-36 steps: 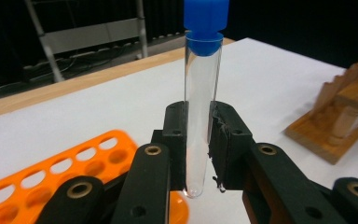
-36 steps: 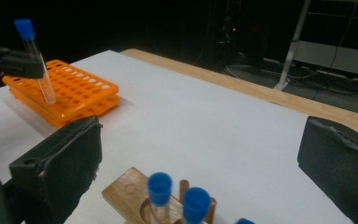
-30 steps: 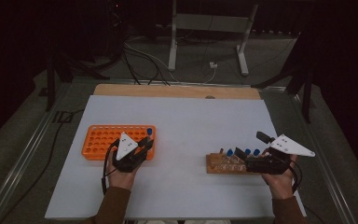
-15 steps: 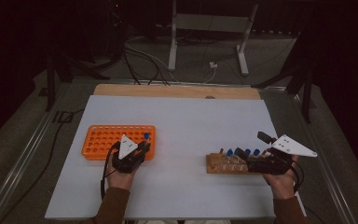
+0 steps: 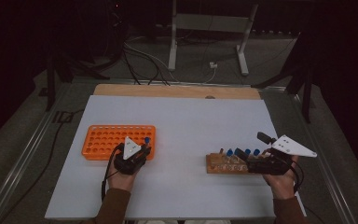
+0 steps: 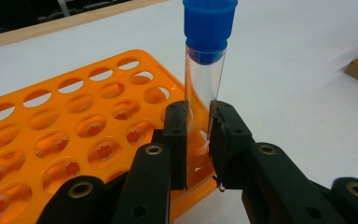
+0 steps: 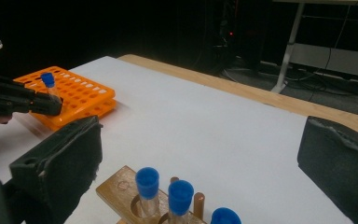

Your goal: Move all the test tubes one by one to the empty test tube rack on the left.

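Rack (image 5: 107, 140) sits left on table (image 5: 191, 121), wooden block (image 5: 216, 164) right, well apart (capped tubes (image 5: 230, 152) standing in block); one tube (image 6: 205, 70) at rack's near-right corner.

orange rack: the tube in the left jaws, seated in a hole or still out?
Seated, or nearly. The blue-capped tube stands upright with its lower end down in a corner hole of the orange rack, the left gripper jaws closed on its clear body.

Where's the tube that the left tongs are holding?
In the left gripper view, the blue-capped tube stands upright between the left tongs, at the orange rack's near corner.
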Motion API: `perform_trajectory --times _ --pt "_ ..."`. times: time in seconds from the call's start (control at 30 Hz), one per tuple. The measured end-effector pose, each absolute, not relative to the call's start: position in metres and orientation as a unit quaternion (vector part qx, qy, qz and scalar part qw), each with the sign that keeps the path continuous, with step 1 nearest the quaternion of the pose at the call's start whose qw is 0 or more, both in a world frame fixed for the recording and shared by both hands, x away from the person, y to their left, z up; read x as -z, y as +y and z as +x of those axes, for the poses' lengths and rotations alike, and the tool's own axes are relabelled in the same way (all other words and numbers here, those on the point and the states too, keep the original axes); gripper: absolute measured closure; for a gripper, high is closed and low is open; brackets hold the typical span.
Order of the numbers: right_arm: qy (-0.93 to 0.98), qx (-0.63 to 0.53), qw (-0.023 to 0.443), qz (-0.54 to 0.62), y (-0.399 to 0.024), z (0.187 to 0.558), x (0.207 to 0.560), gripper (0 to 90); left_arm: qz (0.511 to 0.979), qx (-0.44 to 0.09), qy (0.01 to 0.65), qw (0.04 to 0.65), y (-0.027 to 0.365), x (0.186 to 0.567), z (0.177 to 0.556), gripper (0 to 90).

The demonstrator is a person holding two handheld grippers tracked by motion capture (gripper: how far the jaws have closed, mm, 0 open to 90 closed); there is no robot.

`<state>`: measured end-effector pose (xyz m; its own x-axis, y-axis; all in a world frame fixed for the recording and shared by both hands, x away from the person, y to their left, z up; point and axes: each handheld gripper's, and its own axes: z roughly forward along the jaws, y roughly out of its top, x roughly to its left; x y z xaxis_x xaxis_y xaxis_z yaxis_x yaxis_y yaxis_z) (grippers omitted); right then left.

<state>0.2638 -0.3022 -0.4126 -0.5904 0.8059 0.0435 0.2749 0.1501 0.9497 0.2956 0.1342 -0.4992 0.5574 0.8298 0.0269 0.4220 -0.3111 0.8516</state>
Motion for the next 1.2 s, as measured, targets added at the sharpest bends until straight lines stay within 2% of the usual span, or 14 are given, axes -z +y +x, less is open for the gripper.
perform_trajectory --times 0.3,0.37,0.43,0.73,0.83,0.87,0.9,0.93,0.97,1.03,1.07,1.1,1.17,1.2 --pt "0.713 -0.533 0.252 0.380 -0.306 0.264 0.411 0.0 0.769 -0.229 0.412 0.431 0.137 0.499 0.295 77.2" --pt "0.712 -0.532 0.252 0.382 -0.308 0.264 0.411 0.0 0.768 -0.226 0.415 0.432 0.137 0.498 0.295 69.6" --pt "0.712 -0.532 0.252 0.383 -0.308 0.264 0.411 0.0 0.763 -0.220 0.417 0.441 0.140 0.498 0.293 67.1" --pt "0.712 -0.528 0.252 0.388 -0.311 0.266 0.413 0.0 0.742 -0.210 0.414 0.483 0.153 0.481 0.282 42.1" --pt "0.712 -0.525 0.254 0.392 -0.314 0.266 0.414 0.0 0.730 -0.230 0.415 0.492 0.161 0.474 0.274 31.5" --pt "0.712 -0.525 0.254 0.392 -0.314 0.266 0.414 0.0 0.727 -0.234 0.416 0.494 0.163 0.472 0.273 31.5" --pt "0.712 -0.522 0.255 0.394 -0.316 0.267 0.414 0.0 0.721 -0.240 0.421 0.495 0.167 0.470 0.270 24.5" --pt "0.712 -0.522 0.255 0.394 -0.316 0.267 0.414 0.0 0.718 -0.243 0.423 0.496 0.169 0.469 0.268 24.5" --pt "0.710 -0.522 0.255 0.397 -0.319 0.267 0.415 0.0 0.714 -0.247 0.425 0.498 0.173 0.467 0.266 17.3" --pt "0.710 -0.521 0.255 0.398 -0.319 0.267 0.415 0.0 0.707 -0.250 0.432 0.500 0.180 0.465 0.263 16.6" --pt "0.711 -0.518 0.256 0.400 -0.321 0.267 0.416 0.3 0.704 -0.252 0.436 0.501 0.183 0.465 0.262 10.9" --pt "0.711 -0.518 0.256 0.400 -0.321 0.267 0.416 0.3 0.702 -0.254 0.440 0.499 0.187 0.464 0.260 10.9" --pt "0.711 -0.514 0.256 0.405 -0.323 0.267 0.418 2.5 0.696 -0.256 0.448 0.499 0.193 0.463 0.258 2.2" --pt "0.711 -0.514 0.256 0.405 -0.323 0.267 0.418 2.5 0.694 -0.259 0.452 0.497 0.197 0.463 0.257 2.2"
